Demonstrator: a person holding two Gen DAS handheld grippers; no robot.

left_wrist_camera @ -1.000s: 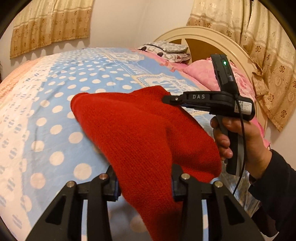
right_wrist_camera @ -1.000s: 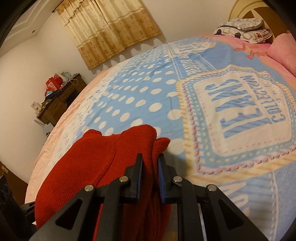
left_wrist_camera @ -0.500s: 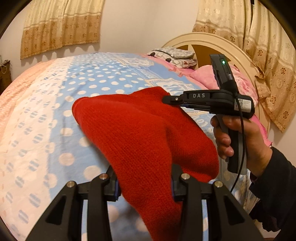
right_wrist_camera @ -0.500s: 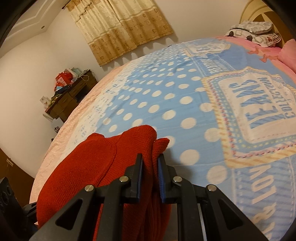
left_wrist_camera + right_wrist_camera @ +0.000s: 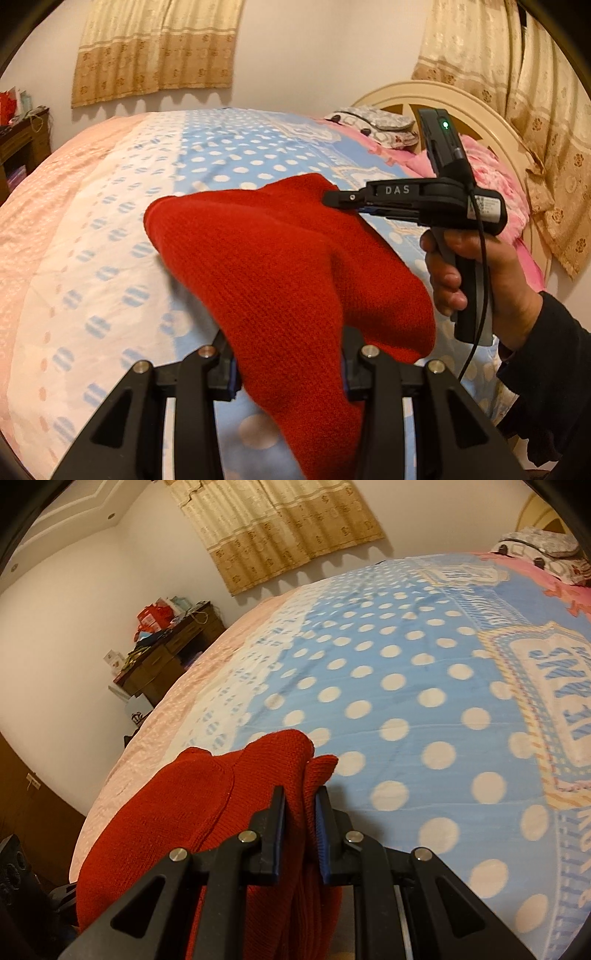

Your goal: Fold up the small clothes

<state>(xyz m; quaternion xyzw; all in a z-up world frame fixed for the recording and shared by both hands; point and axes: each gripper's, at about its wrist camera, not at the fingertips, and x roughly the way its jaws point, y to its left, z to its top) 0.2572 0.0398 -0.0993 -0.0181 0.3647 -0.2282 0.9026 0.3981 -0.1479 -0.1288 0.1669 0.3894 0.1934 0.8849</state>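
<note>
A red knitted garment (image 5: 280,266) hangs in the air above the bed, stretched between both grippers. My left gripper (image 5: 288,365) is shut on a thick bunch of its near end, and the knit drapes over and below the fingers. My right gripper (image 5: 332,197) is held by a hand (image 5: 476,280) at the right of the left wrist view and pinches the garment's far corner. In the right wrist view the right gripper (image 5: 300,805) is shut on a fold of the red garment (image 5: 177,812), which bulges left of the fingers.
The bed has a blue polka-dot cover (image 5: 388,686) with a pink edge (image 5: 44,206). Pillows (image 5: 373,123) and a cream headboard (image 5: 436,98) lie at its far right. A dark cluttered dresser (image 5: 166,657) stands by the wall. Beige curtains (image 5: 155,48) hang behind.
Both grippers have carried the garment sideways over the bed toward its pink edge. The printed panel has slid out to the right, and the dresser has come into the left wrist view. Both grips are unchanged.
</note>
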